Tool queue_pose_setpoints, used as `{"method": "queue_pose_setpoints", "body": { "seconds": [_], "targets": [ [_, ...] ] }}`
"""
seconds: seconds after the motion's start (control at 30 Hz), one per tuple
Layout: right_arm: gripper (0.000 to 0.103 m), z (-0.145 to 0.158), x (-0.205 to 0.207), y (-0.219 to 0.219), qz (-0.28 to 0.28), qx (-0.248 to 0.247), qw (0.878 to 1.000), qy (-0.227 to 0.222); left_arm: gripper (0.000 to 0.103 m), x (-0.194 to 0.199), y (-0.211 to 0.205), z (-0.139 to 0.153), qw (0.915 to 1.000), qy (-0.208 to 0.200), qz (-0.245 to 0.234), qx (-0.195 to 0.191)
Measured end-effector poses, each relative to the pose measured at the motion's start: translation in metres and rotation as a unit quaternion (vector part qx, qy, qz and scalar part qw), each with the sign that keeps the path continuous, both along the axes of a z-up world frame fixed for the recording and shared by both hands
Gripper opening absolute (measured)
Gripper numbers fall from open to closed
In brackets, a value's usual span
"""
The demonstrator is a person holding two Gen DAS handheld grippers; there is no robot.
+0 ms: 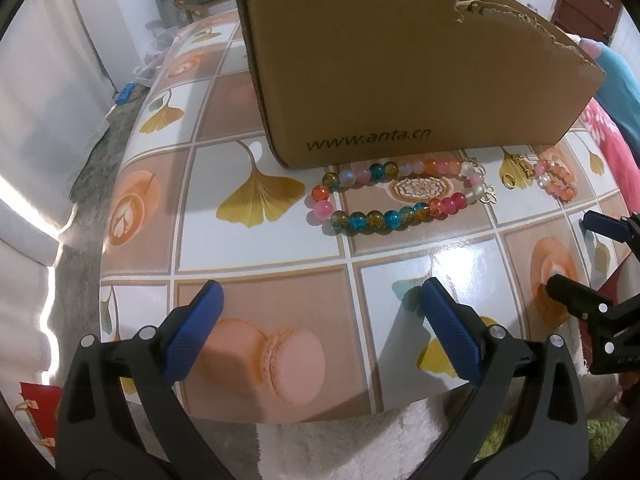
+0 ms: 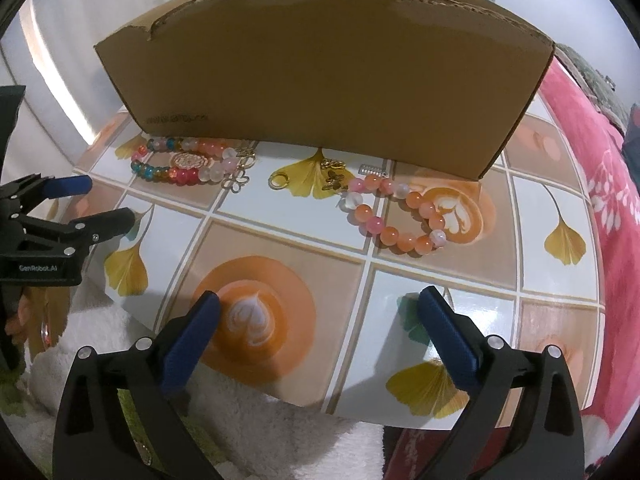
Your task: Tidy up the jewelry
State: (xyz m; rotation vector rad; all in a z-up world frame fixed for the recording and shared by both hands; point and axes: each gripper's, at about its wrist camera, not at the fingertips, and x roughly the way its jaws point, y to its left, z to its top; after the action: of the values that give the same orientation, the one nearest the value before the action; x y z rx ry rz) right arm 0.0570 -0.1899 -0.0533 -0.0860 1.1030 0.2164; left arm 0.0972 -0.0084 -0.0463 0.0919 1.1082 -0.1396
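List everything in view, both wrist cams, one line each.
cardboard box: 1, brown, torn top edge, at the back of the table
multicolour bead bracelet: 1, blue, amber, pink, red and white, in front of the box, left side
pink-orange bead bracelet: 1, with gold butterfly charm, in front of the box, right side
gold ring: 1, on the table between the bracelets
table: 1, tile-print cover with ginkgo leaves
pink blanket: 1, right of the table
left hand-held gripper: 1, black with blue pads, open, empty
right hand-held gripper: 1, same colours, open, empty
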Motion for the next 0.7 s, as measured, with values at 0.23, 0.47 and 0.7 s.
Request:
{"method": "queue_pose_setpoints", "body": {
  "seconds": [0.23,0.47,0.7],
  "targets": [
    [0.096,0.003,-0.001,-0.011,0.003,0.009,1.000,-0.008,0.096,0.000,0.000,-0.001,1.0000,0.002,0.001,-0.001],
    [0.096,0.013,-0.004,-0.041,0.001,0.072,0.997,-0.014,0.096,0.000,0.000,0.000,1.0000,-0.006,-0.001,-0.002],
    [0.096,0.047,-0.013,-0.040,0.007,0.099,0.993,-0.060,0.096,-0.004,0.003,0.000,0.9995,-0.024,-0.021,-0.006]
  ]
}}
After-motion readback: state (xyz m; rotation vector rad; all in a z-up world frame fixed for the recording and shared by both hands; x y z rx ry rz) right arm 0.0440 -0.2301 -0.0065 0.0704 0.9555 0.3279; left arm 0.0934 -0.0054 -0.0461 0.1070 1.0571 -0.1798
